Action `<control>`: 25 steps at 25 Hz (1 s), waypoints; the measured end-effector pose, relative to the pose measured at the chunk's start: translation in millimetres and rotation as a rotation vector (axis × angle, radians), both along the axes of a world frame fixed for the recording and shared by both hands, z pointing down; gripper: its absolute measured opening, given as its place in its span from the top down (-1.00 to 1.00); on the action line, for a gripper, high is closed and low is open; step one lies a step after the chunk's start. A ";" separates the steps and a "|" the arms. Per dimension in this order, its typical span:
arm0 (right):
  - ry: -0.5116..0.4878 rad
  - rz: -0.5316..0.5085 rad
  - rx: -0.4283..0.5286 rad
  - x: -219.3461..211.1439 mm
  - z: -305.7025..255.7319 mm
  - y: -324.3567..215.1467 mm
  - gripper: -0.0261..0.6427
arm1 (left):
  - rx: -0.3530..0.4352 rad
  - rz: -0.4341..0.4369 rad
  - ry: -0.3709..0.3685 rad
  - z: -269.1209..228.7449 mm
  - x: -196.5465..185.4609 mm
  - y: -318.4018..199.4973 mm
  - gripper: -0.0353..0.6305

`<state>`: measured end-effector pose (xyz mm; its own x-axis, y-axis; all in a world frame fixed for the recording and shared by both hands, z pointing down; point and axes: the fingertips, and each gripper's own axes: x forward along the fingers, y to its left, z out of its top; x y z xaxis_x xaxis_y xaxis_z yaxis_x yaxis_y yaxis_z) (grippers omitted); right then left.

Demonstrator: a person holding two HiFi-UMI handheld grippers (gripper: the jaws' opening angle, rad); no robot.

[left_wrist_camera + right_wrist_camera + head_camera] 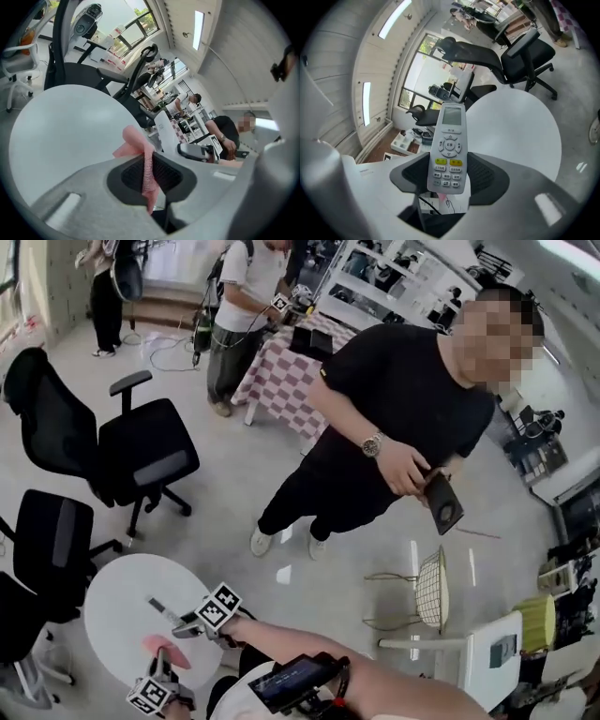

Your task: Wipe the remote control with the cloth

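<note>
1. The left tongs (pixel 151 171) are pinched on a pink cloth (pixel 137 144). A thin knitted fold is squeezed between the dark pads, and the loose end bunches up past the tips, over the near side of the round white tabletop (pixel 65 131).
2. The right tongs (pixel 447 174) clamp the remote control (pixel 449 149) by its lower end. They hold it above the tabletop, with its screen end pointing away from the tongs.
3. The remote control is slim and white, its button face toward the camera. It has a pale grey screen at the far end, then a ring of round keys and two yellow keys. Rows of small white keys sit between the pads.
4. Beyond the tabletop, black office chairs (pixel 141 451) stand on a pale floor (pixel 234 484).
5. Farther from the tabletop, a person (pixel 403 399) in a black shirt stands holding a dark device (pixel 442 502). Past them is a checked table (pixel 281 381).
</note>
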<state>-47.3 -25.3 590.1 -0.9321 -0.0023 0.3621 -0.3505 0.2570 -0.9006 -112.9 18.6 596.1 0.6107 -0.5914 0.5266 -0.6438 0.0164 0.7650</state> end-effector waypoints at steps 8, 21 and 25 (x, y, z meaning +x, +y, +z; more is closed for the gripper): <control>-0.137 0.214 0.190 51.4 -111.5 -10.0 0.15 | 0.144 0.146 0.141 -70.5 72.8 -20.6 0.82; -0.139 0.125 0.370 8.0 -126.2 -2.1 0.15 | 0.169 0.183 0.213 -115.9 69.4 -43.5 0.82; -0.071 0.058 0.390 -4.1 -112.3 5.8 0.15 | 0.151 0.117 0.276 -122.2 46.8 -50.2 0.82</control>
